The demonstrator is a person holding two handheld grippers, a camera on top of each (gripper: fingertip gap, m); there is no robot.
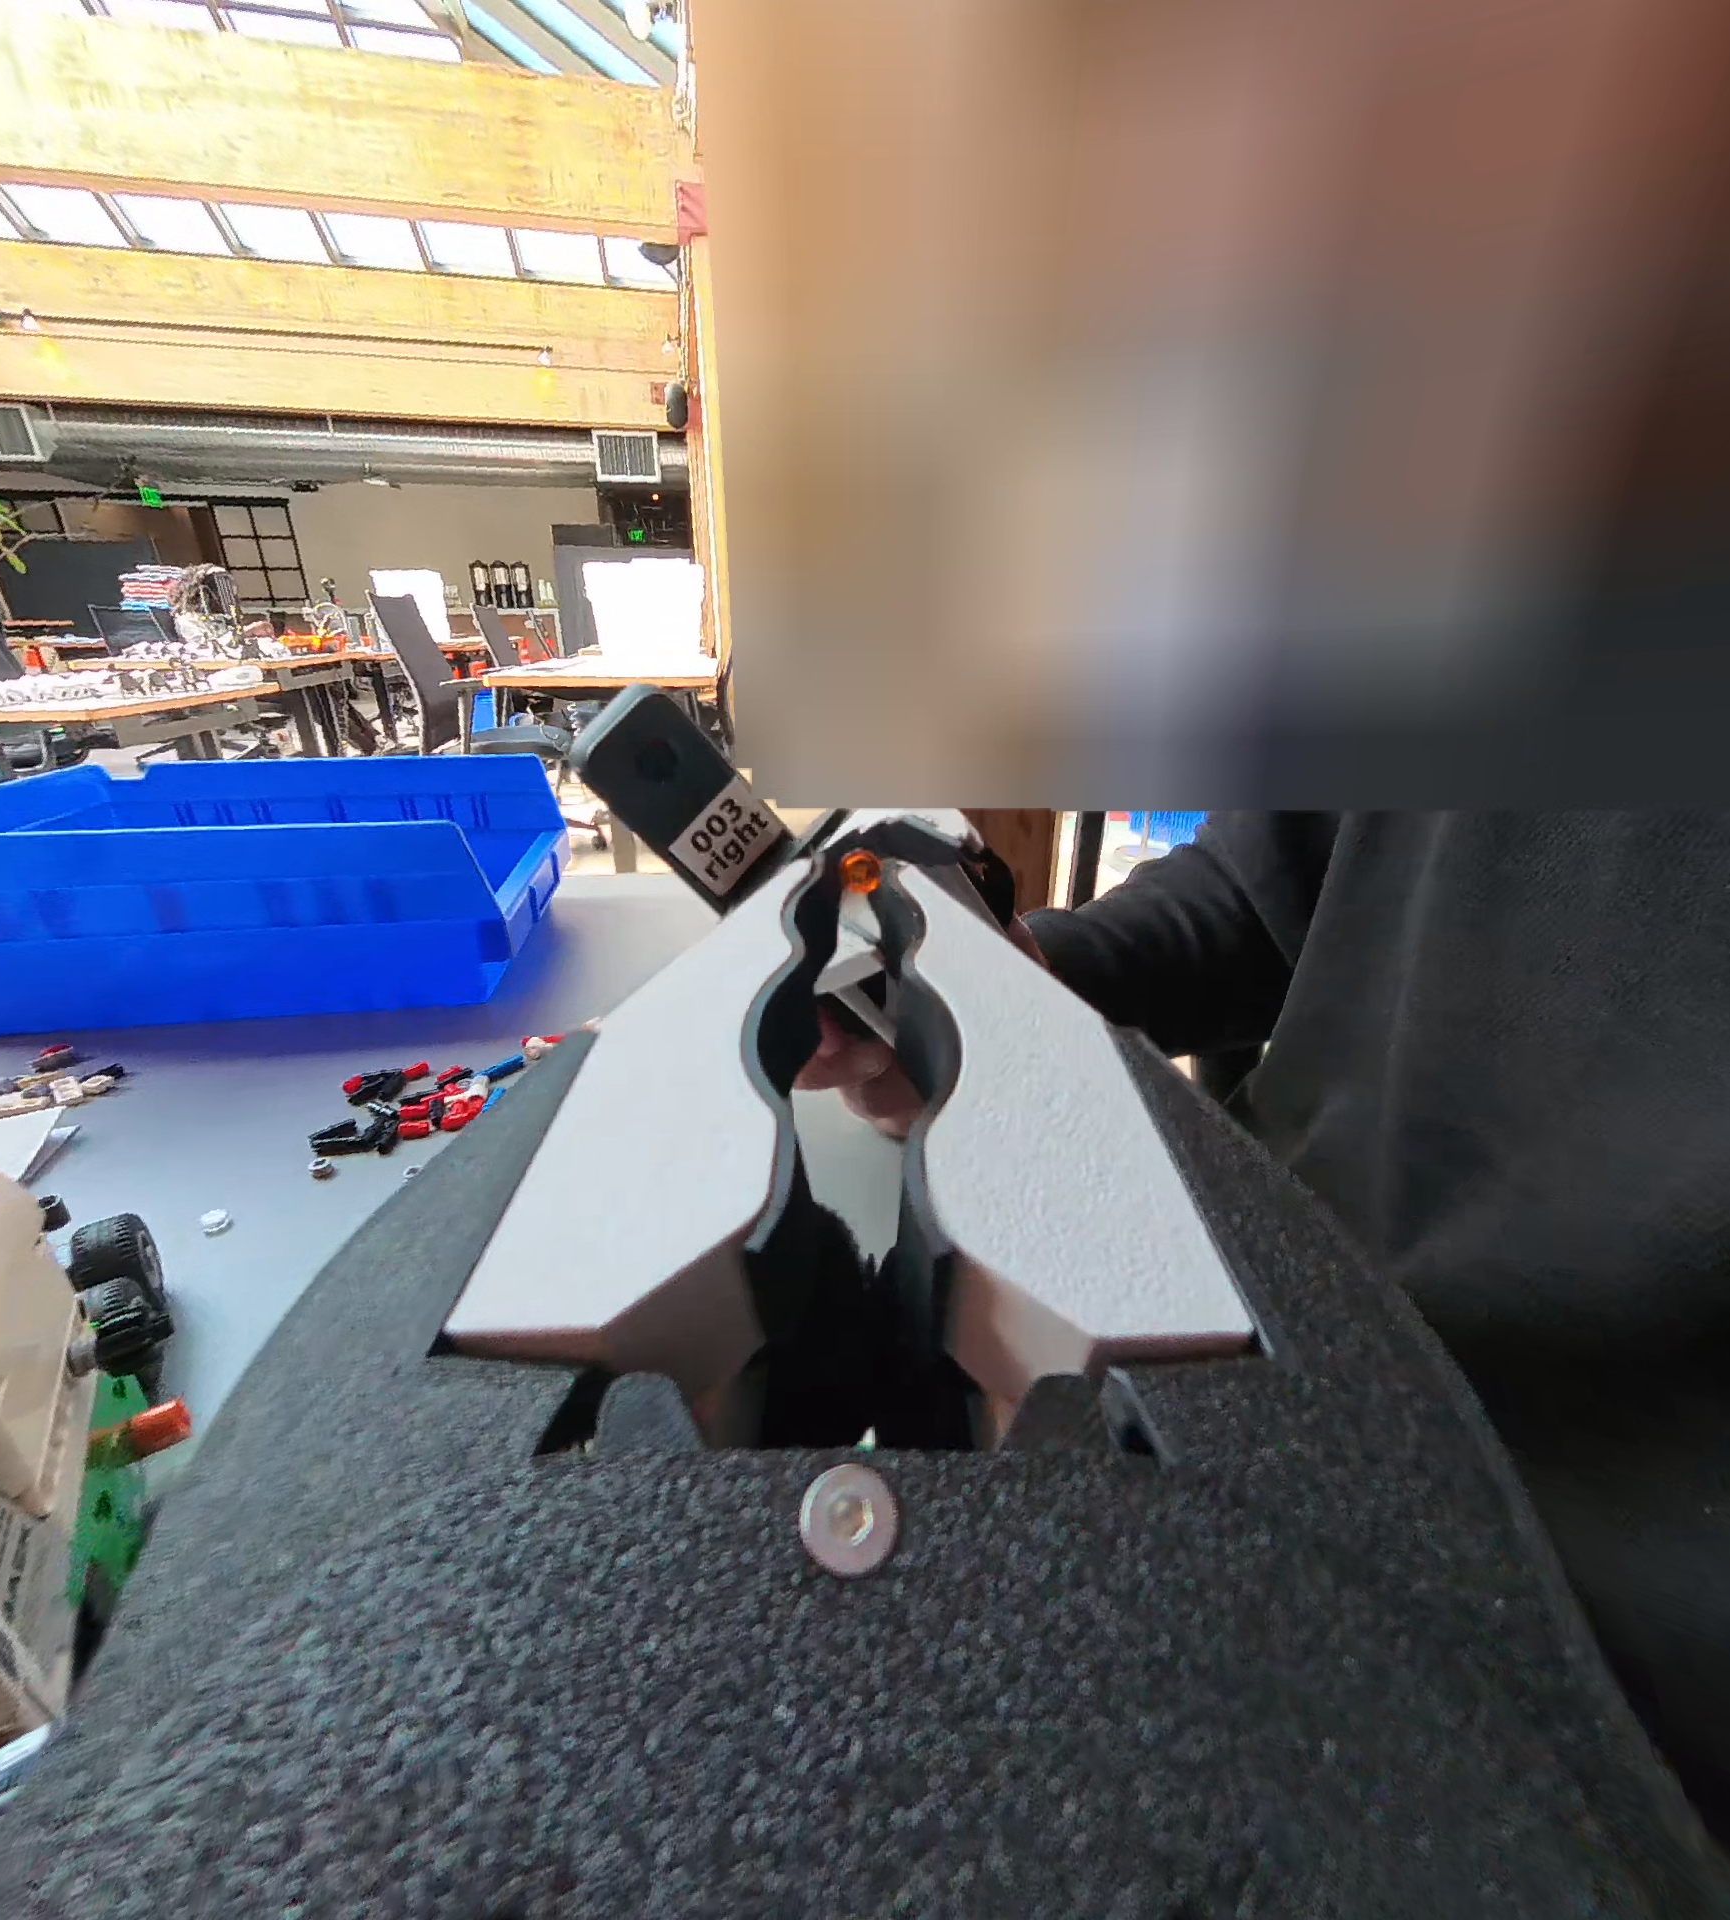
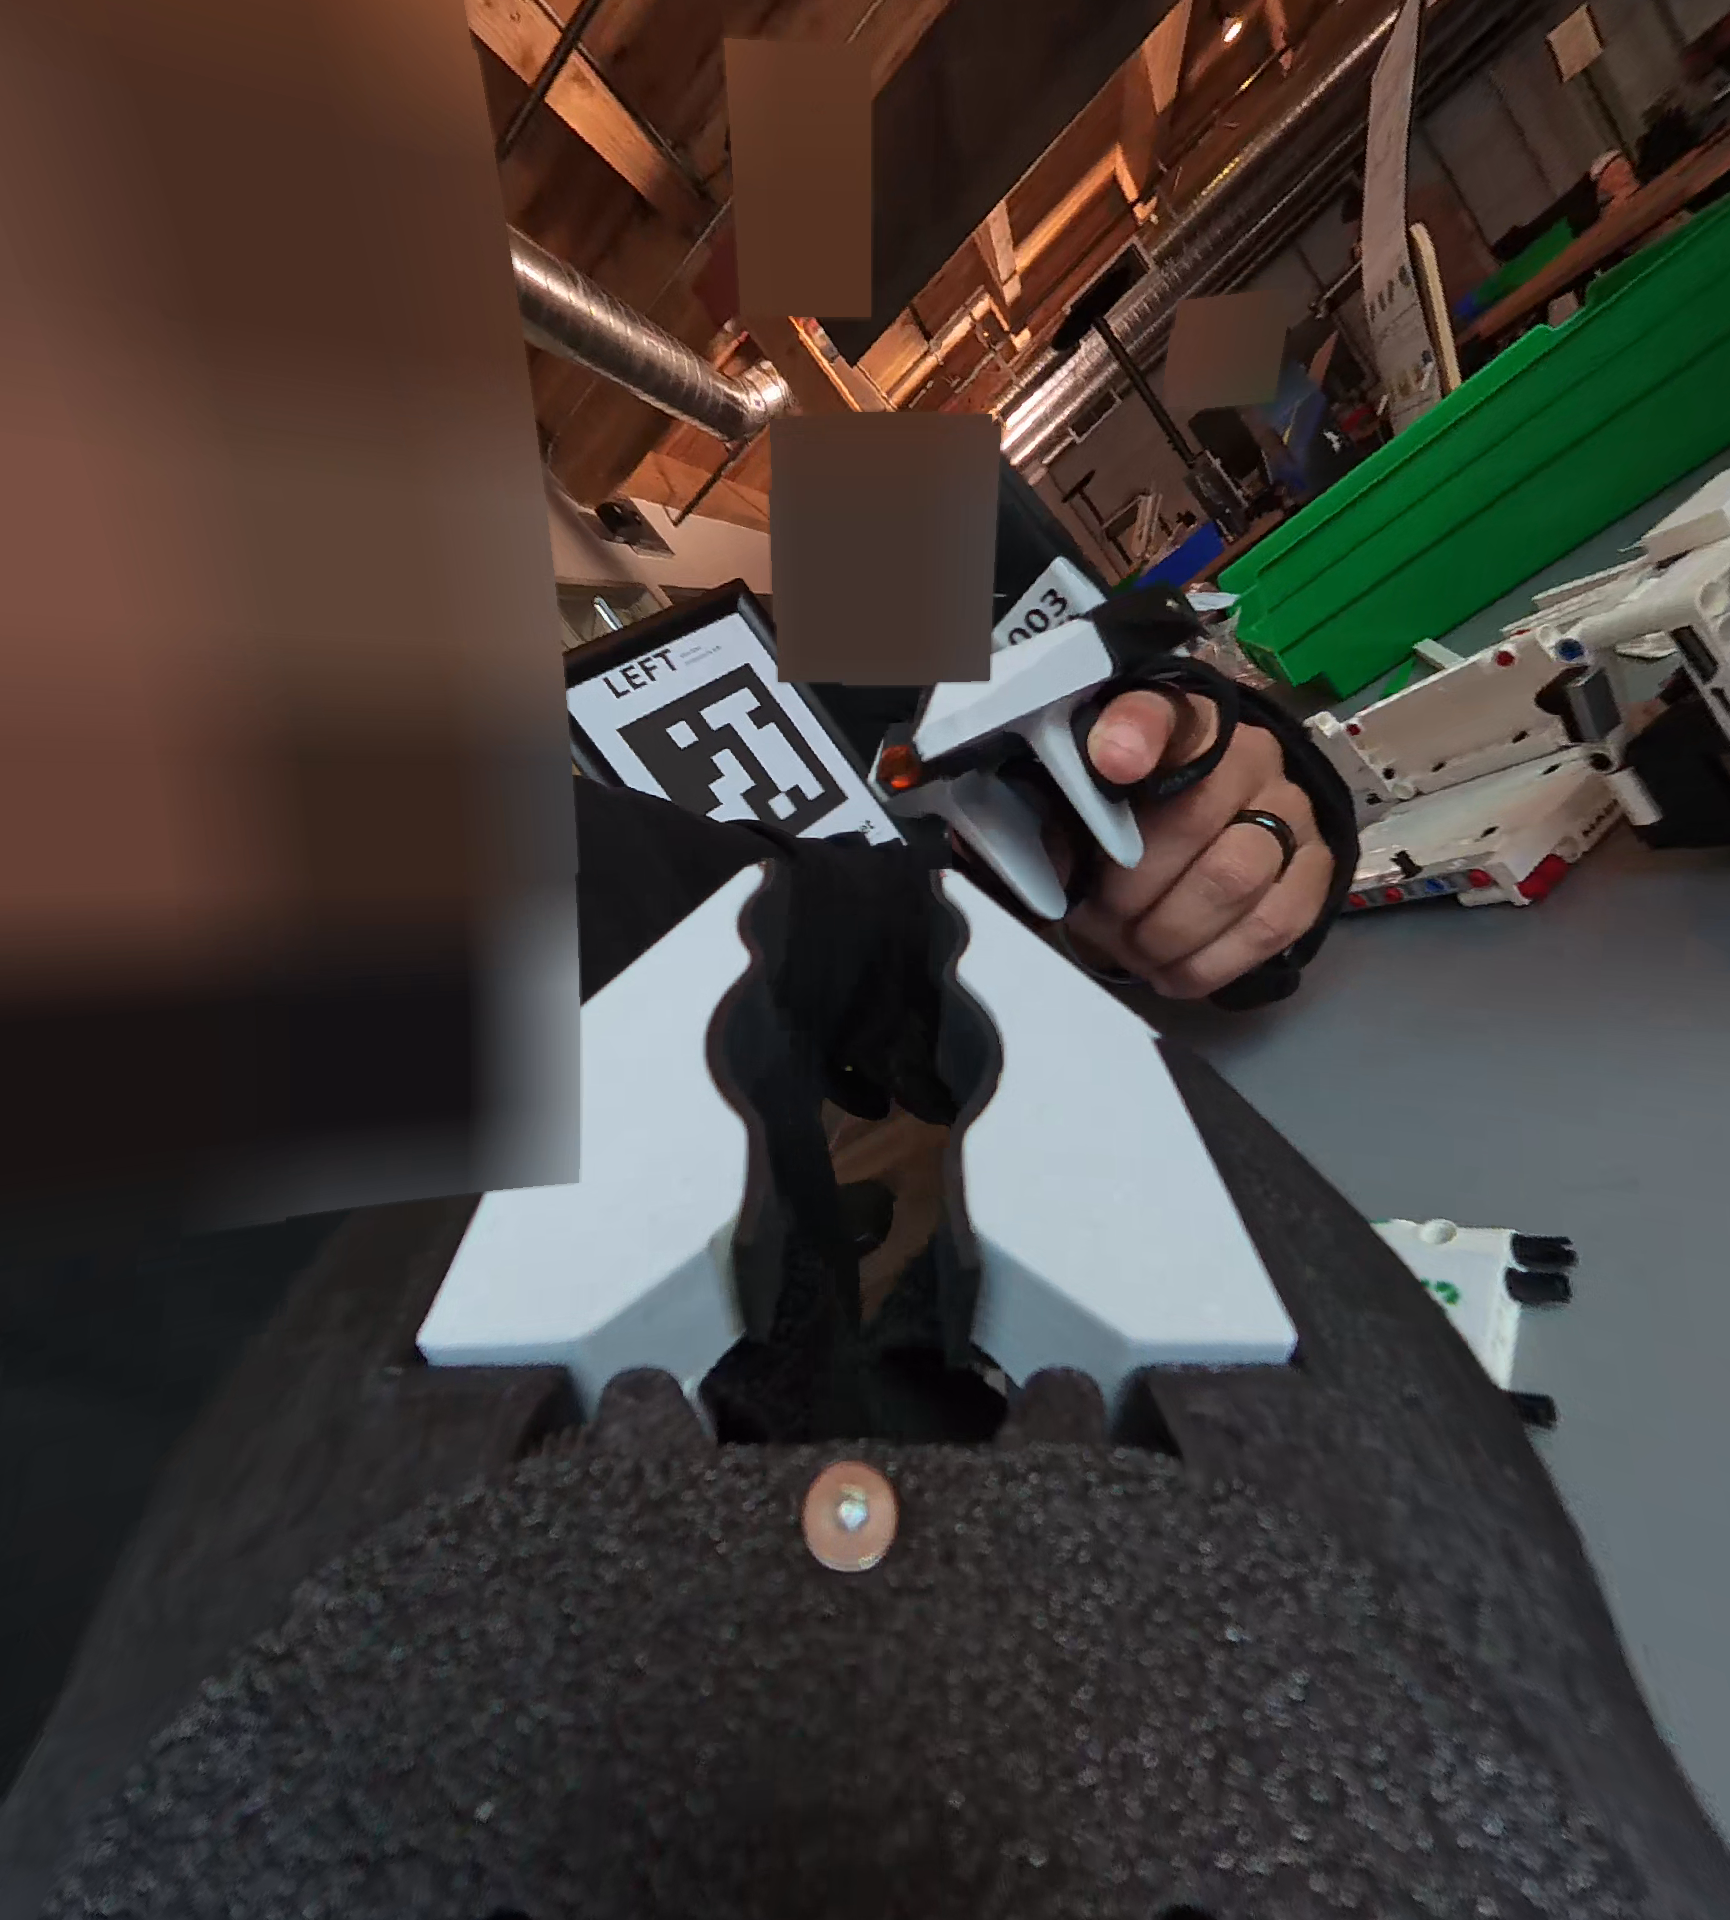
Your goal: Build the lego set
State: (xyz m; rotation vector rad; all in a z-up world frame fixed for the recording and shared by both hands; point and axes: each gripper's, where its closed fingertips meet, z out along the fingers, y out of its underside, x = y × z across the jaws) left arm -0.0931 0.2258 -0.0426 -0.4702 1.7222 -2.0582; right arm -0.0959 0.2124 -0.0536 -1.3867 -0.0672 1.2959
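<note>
In the left wrist view my left gripper [image 1: 859, 883] is shut on a small orange translucent round stud [image 1: 859, 871], pinched at the very fingertips and held in the air above the grey table [image 1: 248, 1122]. The right wrist view shows the same stud [image 2: 902, 769] at the tips of the left gripper [image 2: 897, 777], which a hand [image 2: 1204, 883] holds. My right gripper [image 2: 853, 883] stands open just below and beside the left gripper's tips. Only dark cloth shows in the space between its pads, and nothing is gripped. Its black camera body [image 1: 653, 769] shows behind the left gripper's tips.
A blue bin [image 1: 217, 894] stands at the back left. Loose red, black and blue small pieces [image 1: 414, 1112] and black wheels [image 1: 118, 1278] lie on the table. A green bin [image 2: 1526, 499], a white brick-built vehicle [image 2: 1567, 727] and a white block with black pins [image 2: 1463, 1309] are to the right. The tips of both grippers are at nearly the same place.
</note>
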